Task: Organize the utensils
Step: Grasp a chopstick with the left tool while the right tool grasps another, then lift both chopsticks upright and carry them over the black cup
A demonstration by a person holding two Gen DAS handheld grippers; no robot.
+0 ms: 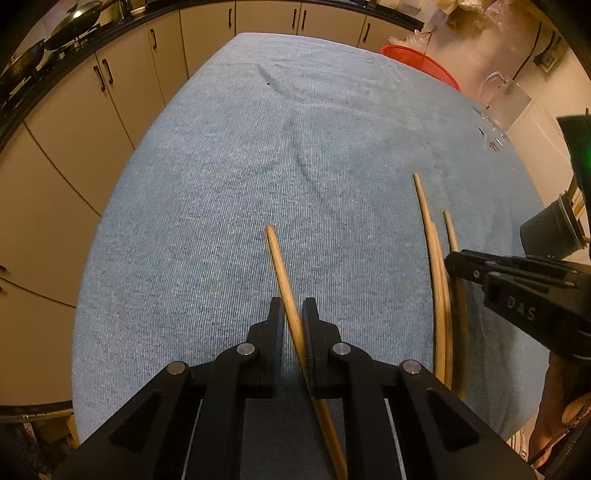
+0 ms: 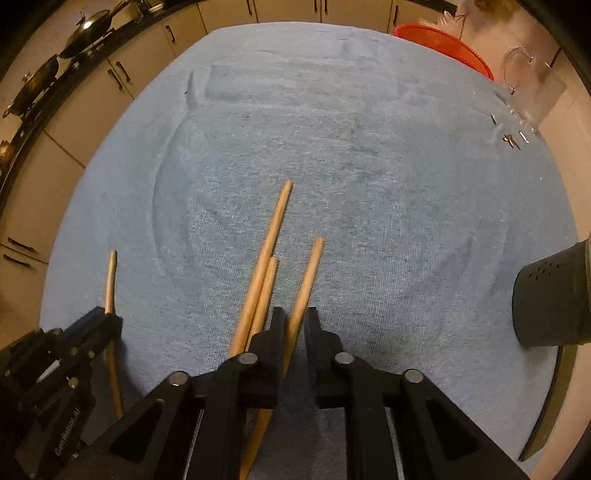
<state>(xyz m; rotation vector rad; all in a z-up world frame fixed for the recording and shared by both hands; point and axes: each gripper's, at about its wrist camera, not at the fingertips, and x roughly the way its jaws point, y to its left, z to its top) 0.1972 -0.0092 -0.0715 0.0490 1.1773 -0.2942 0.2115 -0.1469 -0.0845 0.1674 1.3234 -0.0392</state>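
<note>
My left gripper is shut on one wooden chopstick, which points forward over the blue cloth. It also shows in the right wrist view, with the left gripper at the lower left. My right gripper is shut on another chopstick; two more chopsticks lie just left of its fingers. In the left wrist view the right gripper reaches in from the right over these chopsticks. A dark perforated utensil holder stands at the right edge.
A red basket and a clear plastic jug sit beyond the far right of the table. Small metal bits lie near the jug. Beige cabinets and pans on a counter are at left.
</note>
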